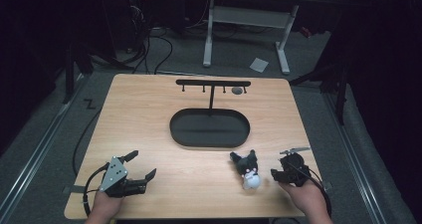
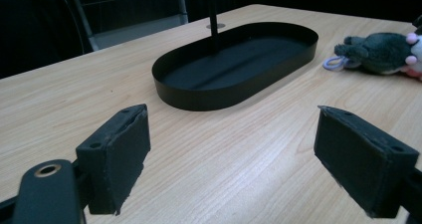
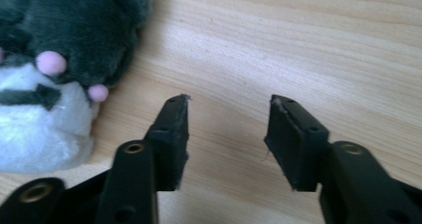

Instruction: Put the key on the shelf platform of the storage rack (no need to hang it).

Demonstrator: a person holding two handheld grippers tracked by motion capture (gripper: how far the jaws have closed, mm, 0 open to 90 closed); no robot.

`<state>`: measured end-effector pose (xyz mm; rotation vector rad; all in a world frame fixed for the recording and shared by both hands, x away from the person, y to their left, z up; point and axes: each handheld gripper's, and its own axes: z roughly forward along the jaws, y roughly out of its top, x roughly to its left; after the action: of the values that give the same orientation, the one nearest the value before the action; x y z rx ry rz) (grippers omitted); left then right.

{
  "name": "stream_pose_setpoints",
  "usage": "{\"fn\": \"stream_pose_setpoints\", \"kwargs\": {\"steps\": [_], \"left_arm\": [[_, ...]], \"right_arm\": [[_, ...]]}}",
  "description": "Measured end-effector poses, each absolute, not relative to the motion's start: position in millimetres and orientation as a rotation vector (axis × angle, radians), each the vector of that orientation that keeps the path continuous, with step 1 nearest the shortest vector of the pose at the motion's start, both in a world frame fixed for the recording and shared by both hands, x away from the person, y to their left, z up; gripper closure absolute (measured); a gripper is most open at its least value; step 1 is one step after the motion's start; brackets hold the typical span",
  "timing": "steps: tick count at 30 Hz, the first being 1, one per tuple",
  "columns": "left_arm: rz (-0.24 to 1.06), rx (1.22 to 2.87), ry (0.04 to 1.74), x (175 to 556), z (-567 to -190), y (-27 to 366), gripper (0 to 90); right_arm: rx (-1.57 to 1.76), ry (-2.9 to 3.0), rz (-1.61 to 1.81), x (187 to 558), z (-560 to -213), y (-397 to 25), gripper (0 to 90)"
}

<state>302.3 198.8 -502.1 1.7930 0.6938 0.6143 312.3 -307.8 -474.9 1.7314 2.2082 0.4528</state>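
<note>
I hold a black two-jaw gripper in each hand at the near edge of a light wooden table point(image 1: 149, 114). My left gripper point(image 1: 143, 166), with a grey three-cornered plate on top, sits low at the near left, its jaws spread wide with nothing between them. In the left gripper view, the left gripper point(image 2: 233, 154) shows bare wood grain in the wide gap between its two black padded jaws.

My right gripper point(image 1: 275, 165) is at the near right, held by my right hand point(image 1: 308, 199). In the right gripper view, the right gripper point(image 3: 229, 134) has its jaws parted over bare table, holding nothing. Just to the left of those jaws lies a small plush toy with dark grey fur, a white face and pink dots point(image 3: 54, 69), close to the left jaw but not between the two.

From above, the plush toy point(image 1: 247, 170) lies on the table just beside my right gripper, well apart from my left one. Beyond it, at the middle of the table, stands a black oval metal tray point(image 1: 209, 139), with a thin black post point(image 1: 211, 97) rising from its far side to a horizontal bar with small hooks point(image 1: 213, 82). In the left gripper view, the toy point(image 2: 383, 52) rests to the right of the tray point(image 2: 199, 97), with a pale lilac loop point(image 2: 332, 62) at its end.
</note>
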Motion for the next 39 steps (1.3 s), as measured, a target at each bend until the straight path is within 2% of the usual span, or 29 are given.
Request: {"fn": "stream_pose_setpoints", "kwargs": {"steps": [9,17,21,29,33,39], "left_arm": [[0.595,1.801,0.665,299,-502,195,15.0],[0.597,1.810,0.668,306,-503,188,15.0],[0.601,1.802,0.650,308,-502,182,15.0],[0.596,1.813,0.612,308,-501,174,15.0],[0.603,1.799,0.613,308,-499,176,15.0],[0.603,1.800,0.628,309,-500,179,15.0]], "right_arm": [[1.880,2.346,0.234,332,-477,-308,32.2],[1.781,2.387,0.163,334,-441,-288,15.2],[1.761,2.389,0.208,334,-425,-278,15.1],[1.715,2.396,0.207,334,-415,-252,14.7],[1.711,2.415,0.227,338,-416,-237,14.2],[1.728,2.482,0.215,342,-437,-221,13.8]]}}
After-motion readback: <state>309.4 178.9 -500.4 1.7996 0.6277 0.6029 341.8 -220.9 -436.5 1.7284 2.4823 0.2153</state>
